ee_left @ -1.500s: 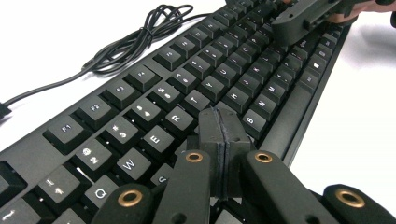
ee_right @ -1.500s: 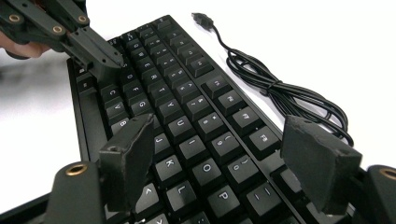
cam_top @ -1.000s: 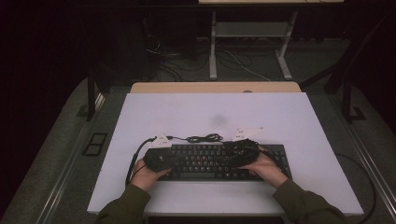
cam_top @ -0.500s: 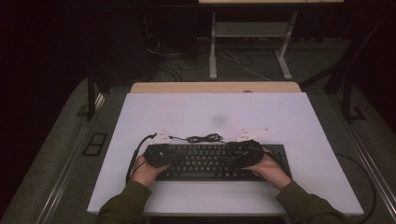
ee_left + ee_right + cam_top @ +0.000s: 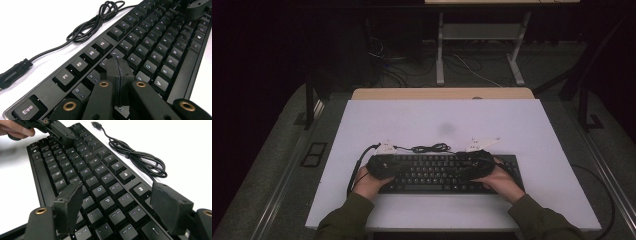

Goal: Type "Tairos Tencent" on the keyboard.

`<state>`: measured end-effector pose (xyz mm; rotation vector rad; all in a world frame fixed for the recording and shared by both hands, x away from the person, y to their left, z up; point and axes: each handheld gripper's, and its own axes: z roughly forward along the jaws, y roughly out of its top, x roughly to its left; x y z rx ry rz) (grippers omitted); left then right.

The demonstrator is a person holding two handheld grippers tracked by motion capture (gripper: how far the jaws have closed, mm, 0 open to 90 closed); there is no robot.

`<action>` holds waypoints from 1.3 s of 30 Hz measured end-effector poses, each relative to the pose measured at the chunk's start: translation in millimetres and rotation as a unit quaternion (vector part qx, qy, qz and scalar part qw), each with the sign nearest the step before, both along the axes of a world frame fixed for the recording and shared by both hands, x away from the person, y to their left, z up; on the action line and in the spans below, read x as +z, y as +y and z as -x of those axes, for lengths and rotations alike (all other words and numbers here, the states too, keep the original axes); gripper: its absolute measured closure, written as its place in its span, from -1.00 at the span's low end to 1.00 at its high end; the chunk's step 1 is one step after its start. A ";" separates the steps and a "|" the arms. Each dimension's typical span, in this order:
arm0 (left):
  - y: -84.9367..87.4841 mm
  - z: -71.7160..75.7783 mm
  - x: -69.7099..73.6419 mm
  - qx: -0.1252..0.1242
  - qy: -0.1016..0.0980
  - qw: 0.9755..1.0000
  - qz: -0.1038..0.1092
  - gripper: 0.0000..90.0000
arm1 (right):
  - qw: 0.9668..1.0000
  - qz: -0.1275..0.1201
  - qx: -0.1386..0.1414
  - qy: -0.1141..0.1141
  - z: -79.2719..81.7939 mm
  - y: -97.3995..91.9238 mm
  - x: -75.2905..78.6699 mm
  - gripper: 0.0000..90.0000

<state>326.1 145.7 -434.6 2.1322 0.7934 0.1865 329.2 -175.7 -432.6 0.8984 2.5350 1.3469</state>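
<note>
Black keyboard (image 5: 439, 172), low centre: typing step. Left gripper (image 5: 117, 67), jaws closed, over the keys; right gripper (image 5: 120, 205), jaws open. Next likely calls for a precise key press.

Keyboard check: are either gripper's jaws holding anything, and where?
Nothing is held. The left gripper is shut empty above the keyboard; the right gripper is open over its keys.

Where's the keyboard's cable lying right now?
In the high view the bundled cable lies on the white table, just behind the keyboard, between the two grippers.
</note>
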 end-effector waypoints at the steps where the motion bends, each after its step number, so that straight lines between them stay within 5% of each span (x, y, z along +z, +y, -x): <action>1: -0.1 0.0 0.0 0.000 0.000 1.000 0.000 0.97 | 1.000 0.000 0.000 0.000 -0.1 0.0 0.0 -0.42; 39: -0.6 2.1 2.0 0.000 -0.004 1.000 -0.007 0.97 | 1.000 -0.003 -0.002 -0.001 -0.3 0.7 0.7 -0.42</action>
